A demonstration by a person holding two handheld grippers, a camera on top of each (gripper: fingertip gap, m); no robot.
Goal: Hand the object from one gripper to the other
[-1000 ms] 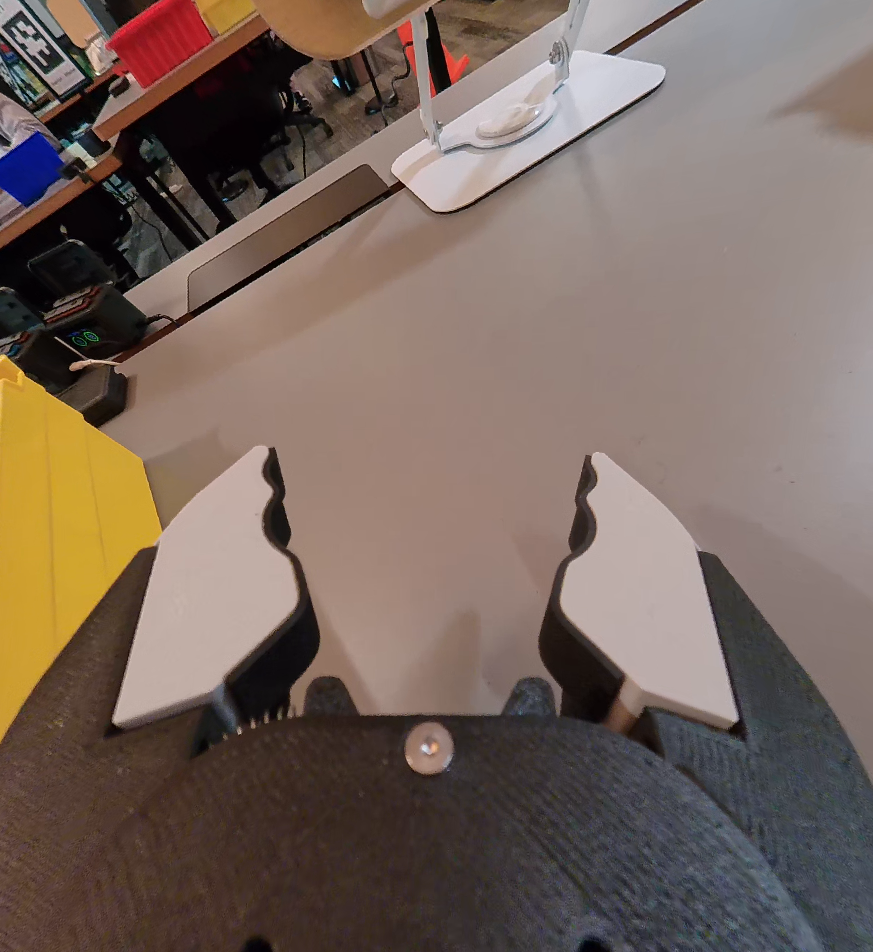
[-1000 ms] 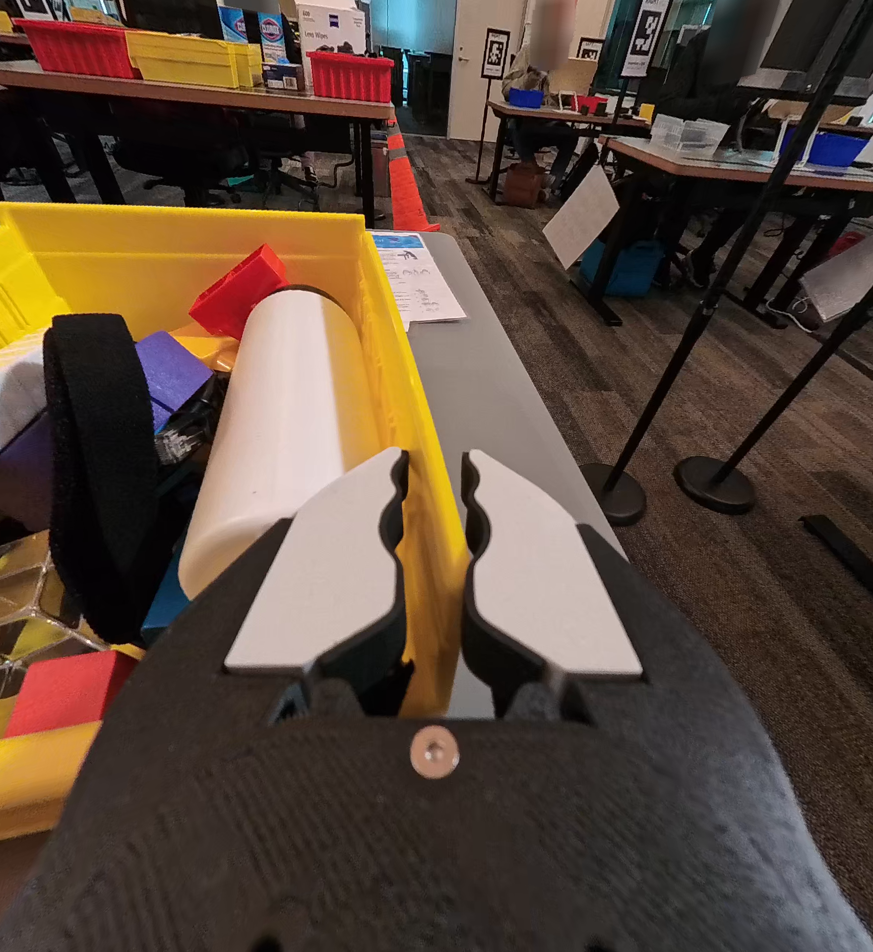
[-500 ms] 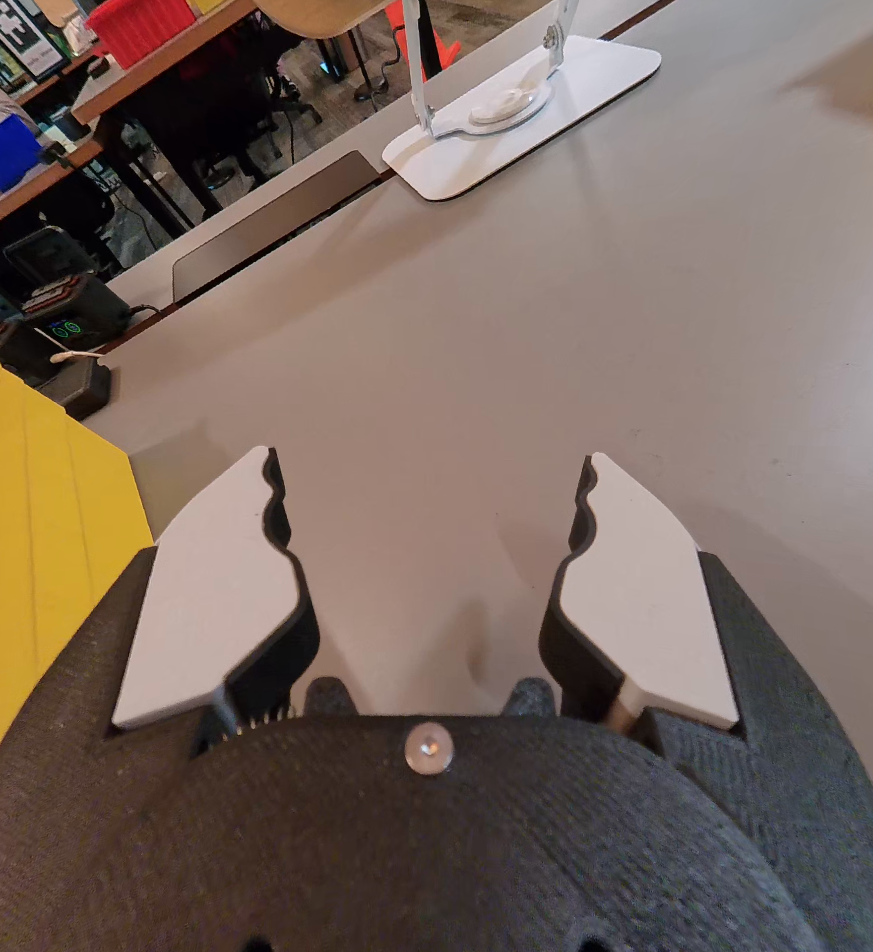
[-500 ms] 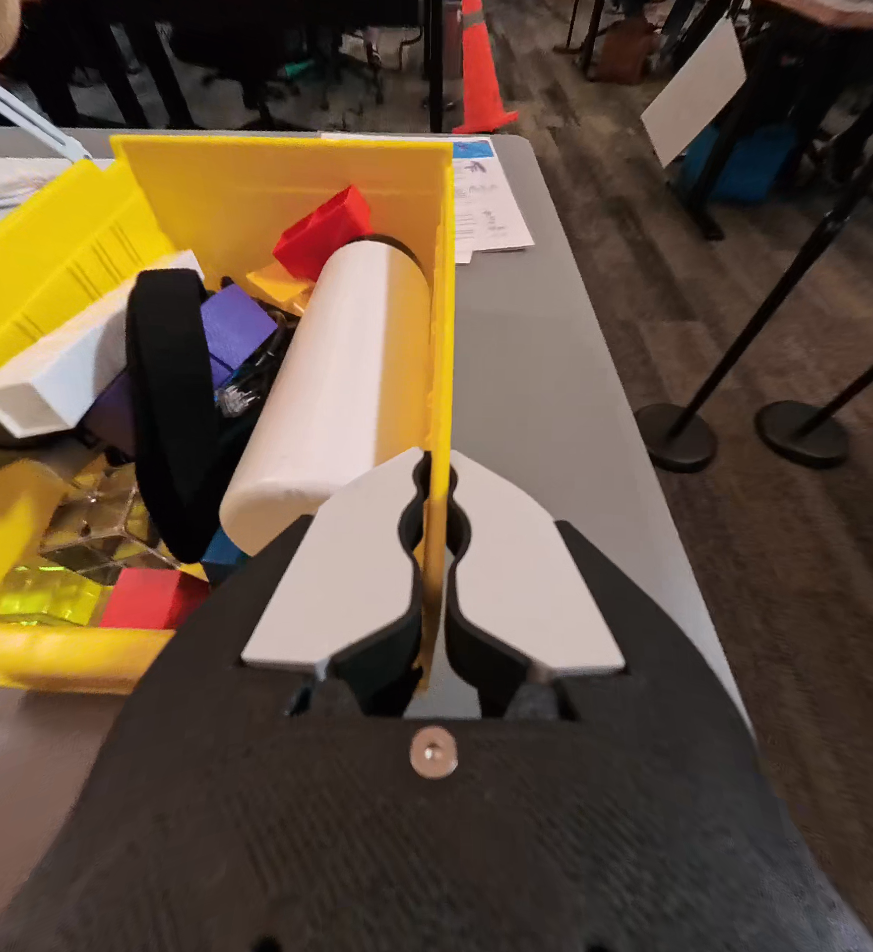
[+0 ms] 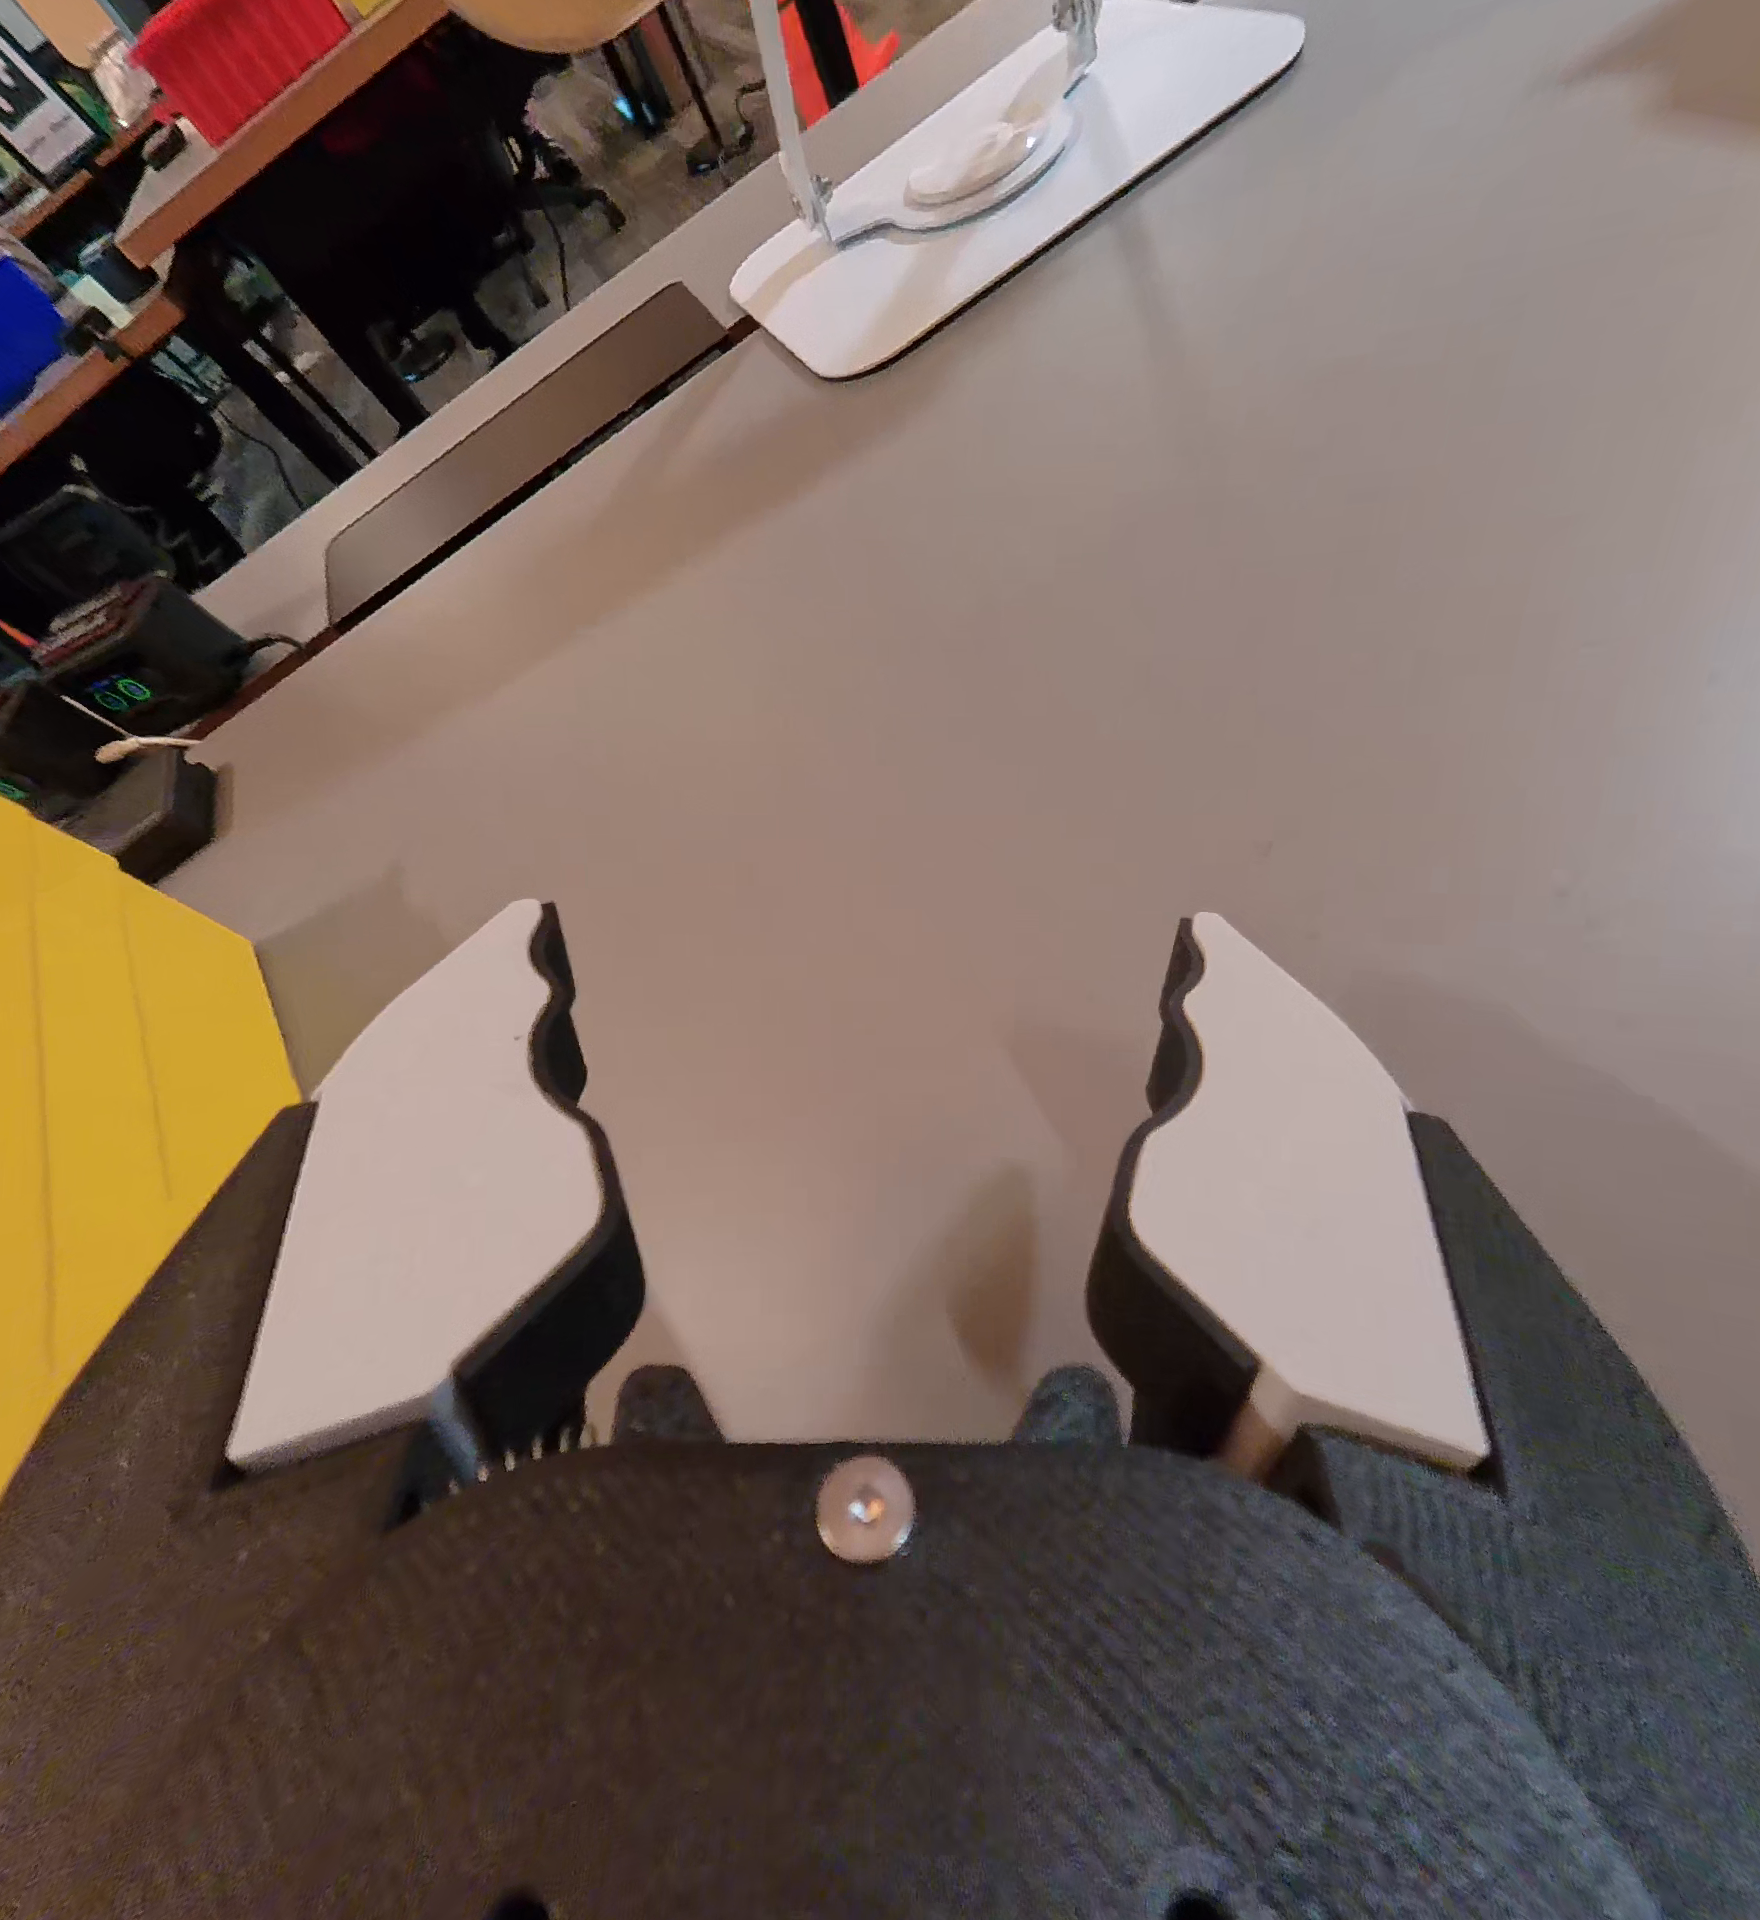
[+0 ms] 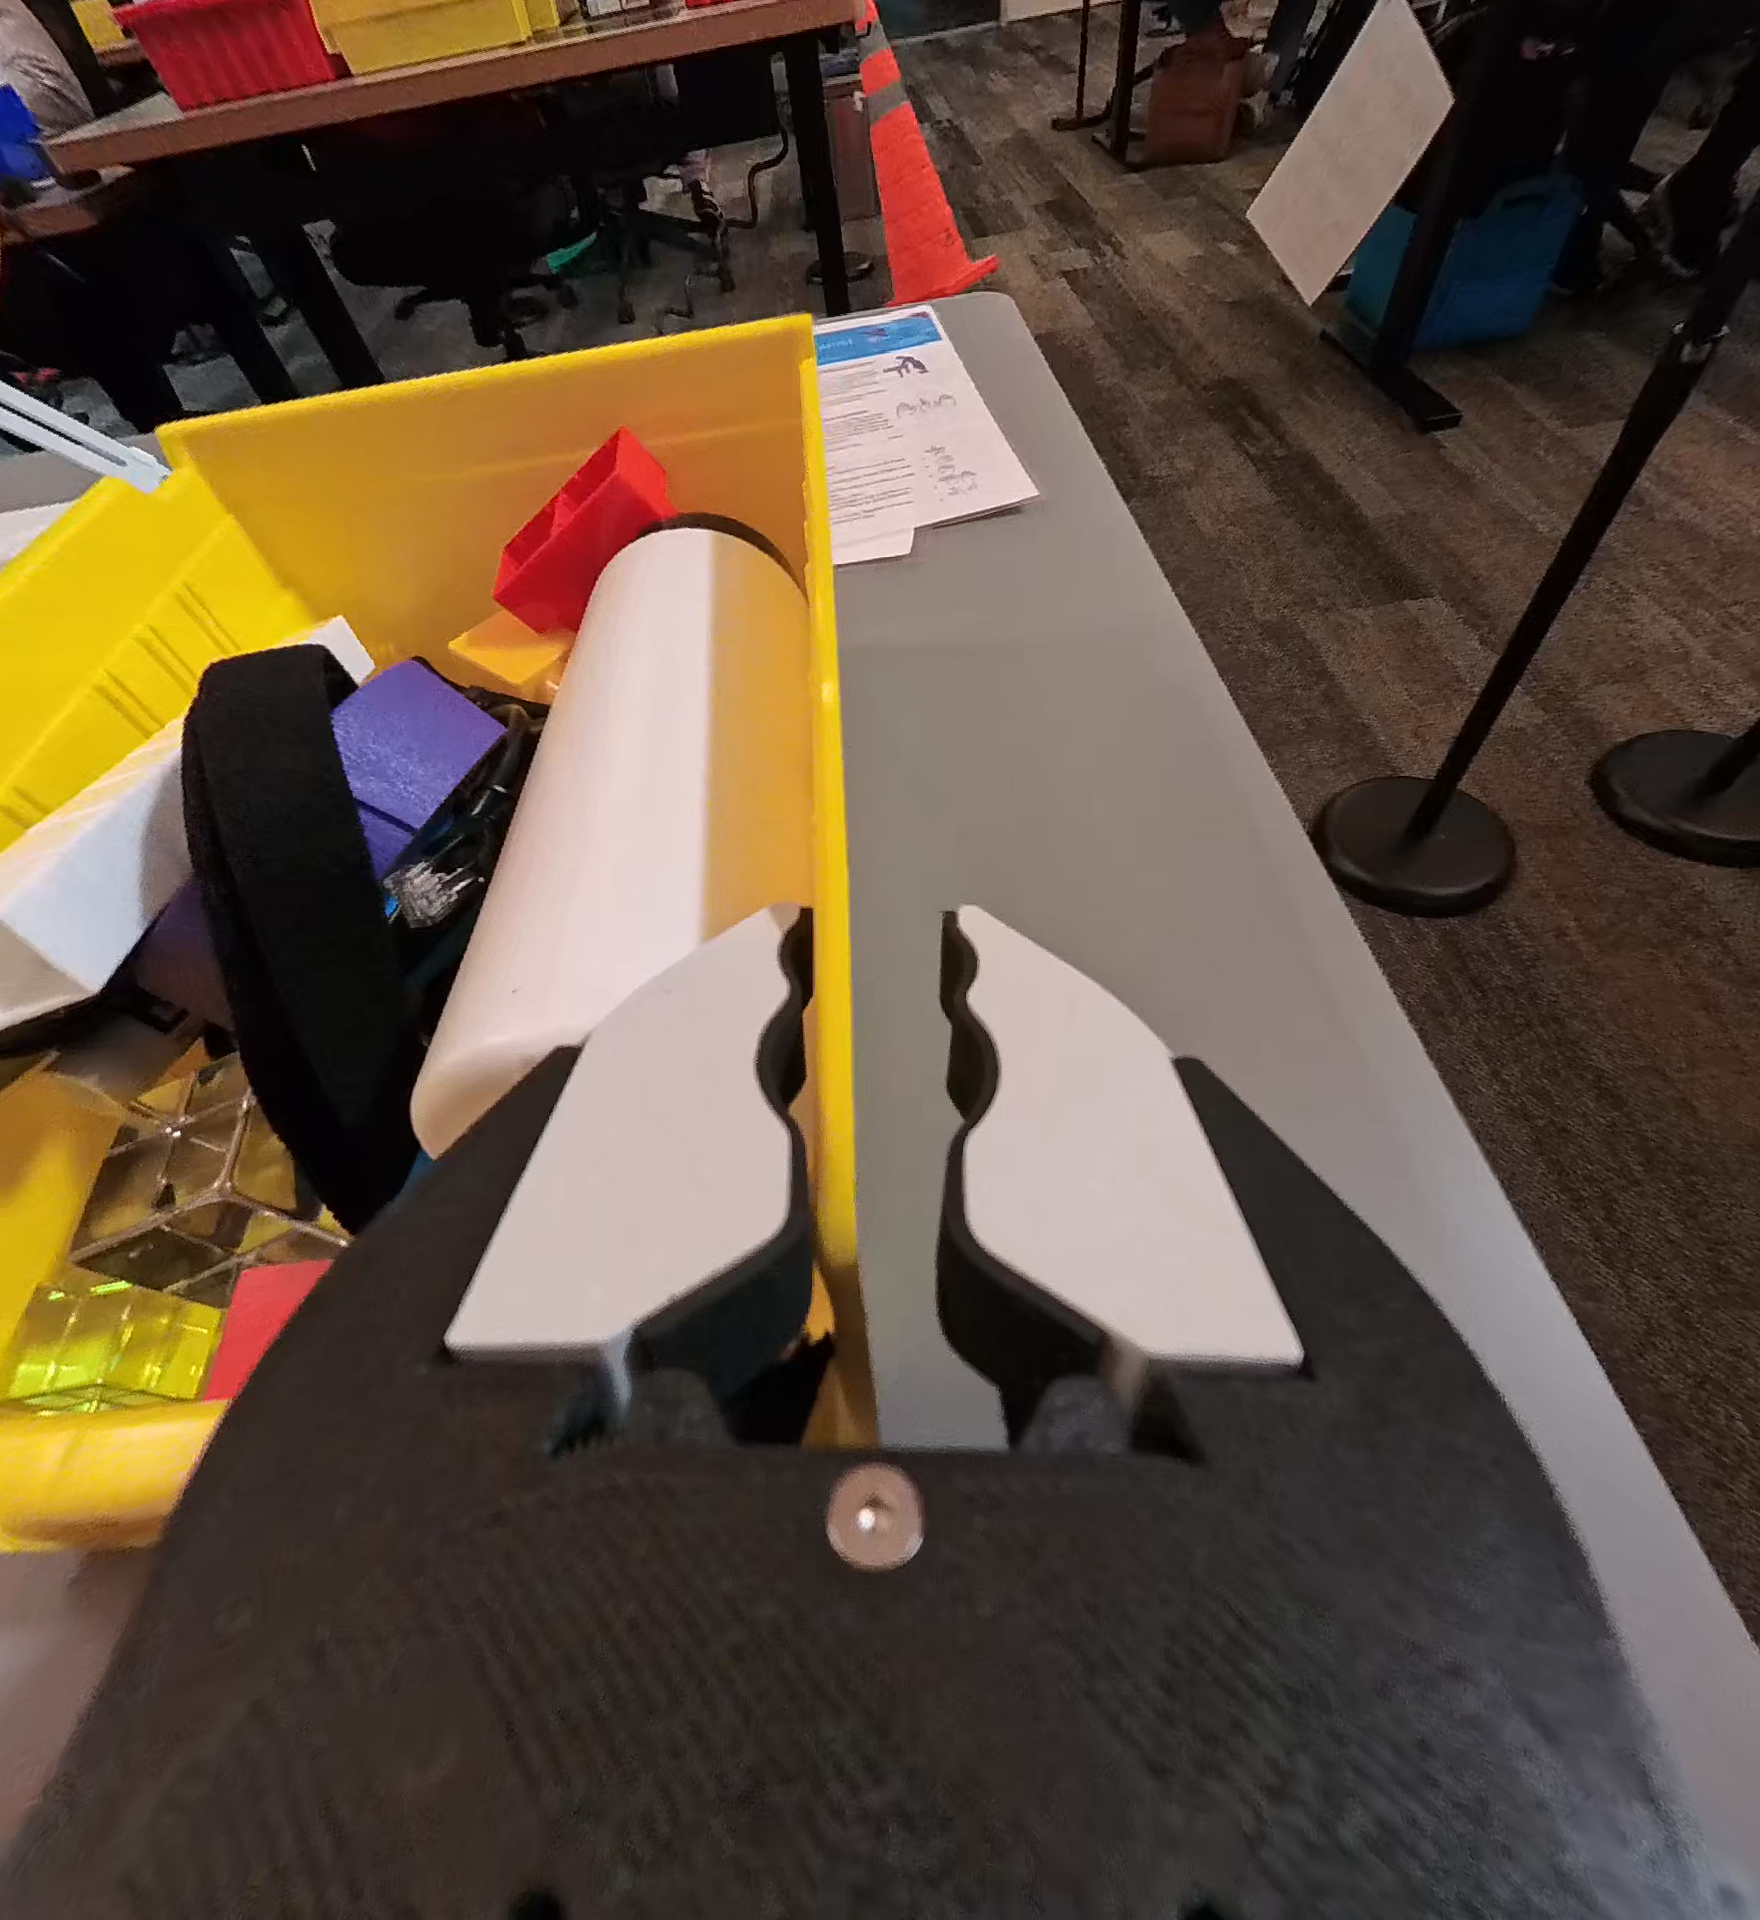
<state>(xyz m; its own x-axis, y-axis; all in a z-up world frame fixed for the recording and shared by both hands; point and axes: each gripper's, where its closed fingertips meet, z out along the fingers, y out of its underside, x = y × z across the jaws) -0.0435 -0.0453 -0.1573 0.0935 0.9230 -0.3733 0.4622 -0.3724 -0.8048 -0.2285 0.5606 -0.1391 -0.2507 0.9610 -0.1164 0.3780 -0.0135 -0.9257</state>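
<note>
My left gripper (image 5: 868,914) is open and empty, low over the grey table (image 5: 1063,623), with the yellow bin (image 5: 45,1091) just to its left. My right gripper (image 6: 876,914) is open a little and straddles the right wall of the yellow bin (image 6: 502,468); the left finger is inside the bin, the right finger outside. The wall touches neither pad clearly. In the bin lie a white cylinder (image 6: 668,769), a black strap (image 6: 273,883), a red block (image 6: 585,520), a purple block (image 6: 408,727), a white block (image 6: 55,894) and a mirrored cube (image 6: 190,1153).
A white lamp base (image 5: 1011,177) stands at the far side of the table. Black chargers (image 5: 128,686) sit beyond the bin. A printed sheet (image 6: 907,436) lies behind the bin. The table's right edge drops to the floor, where black stanchion bases (image 6: 1416,842) stand. The left gripper's tips are roughly 65 centimeters from the right gripper's. The black strap (image 6: 273,883) lies some 10 centimeters from my right tips, 50 centimeters from my left tips. My right tips are roughly 12 centimeters from the white block (image 6: 55,894).
My right gripper, shut on the bin wall half a second ago, has opened and let go of it. My left gripper has stayed open and barely shifted.
</note>
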